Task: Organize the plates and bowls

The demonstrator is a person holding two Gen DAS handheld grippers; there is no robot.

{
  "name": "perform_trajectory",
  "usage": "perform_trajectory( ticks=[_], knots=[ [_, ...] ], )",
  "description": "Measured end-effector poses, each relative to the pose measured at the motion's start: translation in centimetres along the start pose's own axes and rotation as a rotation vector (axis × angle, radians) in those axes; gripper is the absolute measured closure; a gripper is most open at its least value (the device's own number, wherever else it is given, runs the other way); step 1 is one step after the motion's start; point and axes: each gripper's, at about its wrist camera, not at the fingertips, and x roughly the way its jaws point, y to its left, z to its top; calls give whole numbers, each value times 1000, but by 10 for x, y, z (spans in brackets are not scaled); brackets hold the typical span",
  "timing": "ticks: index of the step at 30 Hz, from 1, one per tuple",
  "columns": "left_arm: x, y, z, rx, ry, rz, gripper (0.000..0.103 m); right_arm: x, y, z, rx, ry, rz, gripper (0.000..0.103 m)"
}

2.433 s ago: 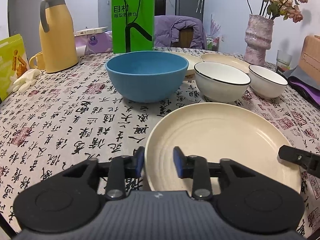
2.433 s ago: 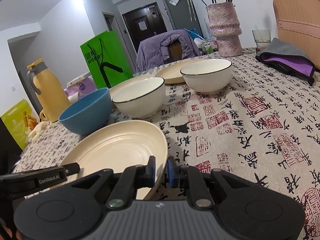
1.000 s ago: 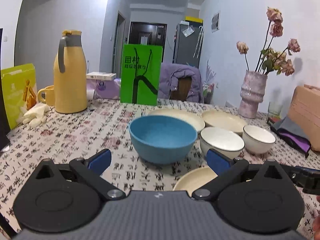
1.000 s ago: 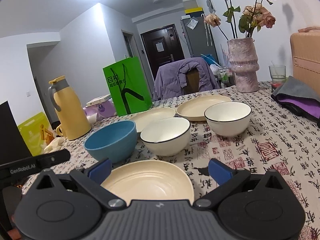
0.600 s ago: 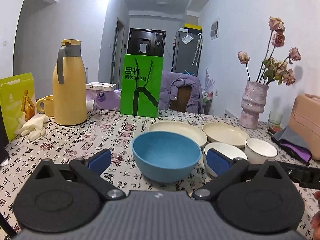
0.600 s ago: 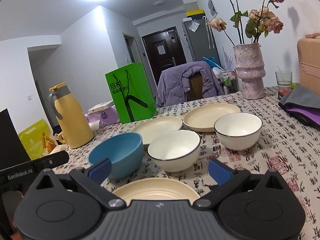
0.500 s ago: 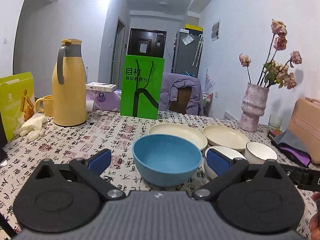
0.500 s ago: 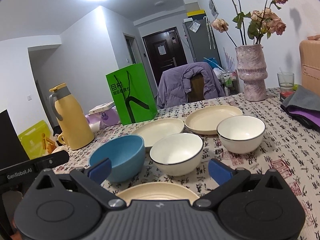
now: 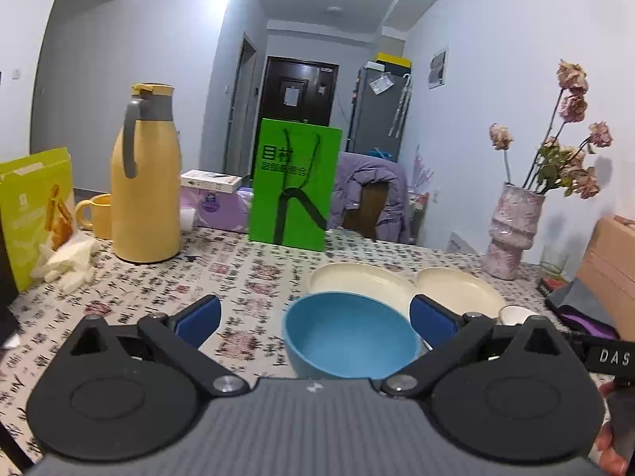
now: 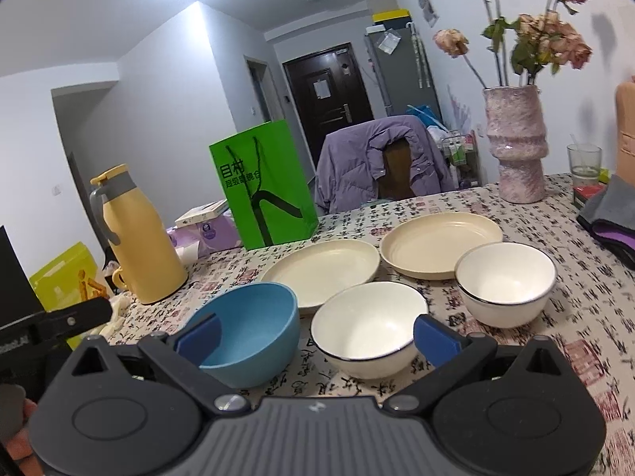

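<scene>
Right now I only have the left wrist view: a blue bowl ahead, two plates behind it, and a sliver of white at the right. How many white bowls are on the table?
Observer: Two. The nearer white bowl sits just right of the blue bowl, apart from it; your gripper finger hides it.
Operator: Is there anything inside them?
Observer: No. The nearer one is empty, and so is the farther white bowl, which stands in front of the right-hand plate.
Operator: What about the right gripper?
Observer: The right gripper is open and holds nothing.
</scene>
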Motion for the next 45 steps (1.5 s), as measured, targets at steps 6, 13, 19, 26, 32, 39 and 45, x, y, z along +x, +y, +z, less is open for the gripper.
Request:
perform_trajectory(
  ticks=[6,13,19,26,32,39,45],
  knots=[
    [2,9,15,12,2,38,0,17,11,19,-19,2,41,0],
    [20,16,36,-22,21,32,0,34,7,34,-2,3,28,0],
    [43,11,49,-13,35,22,0,42,-1,49,4,-10,3,0],
    [73,4,60,-39,74,-1,0,57,-10,64,9,-15,-12,0],
    [101,-4,69,-47,72,-24,0,80,-16,80,23,-19,-17,0],
    [129,1,86,-71,72,-19,0,110,-16,97,28,-10,-29,0],
    [150,16,102,-110,71,-16,0,129,-16,110,16,-11,-47,0]
  ],
)
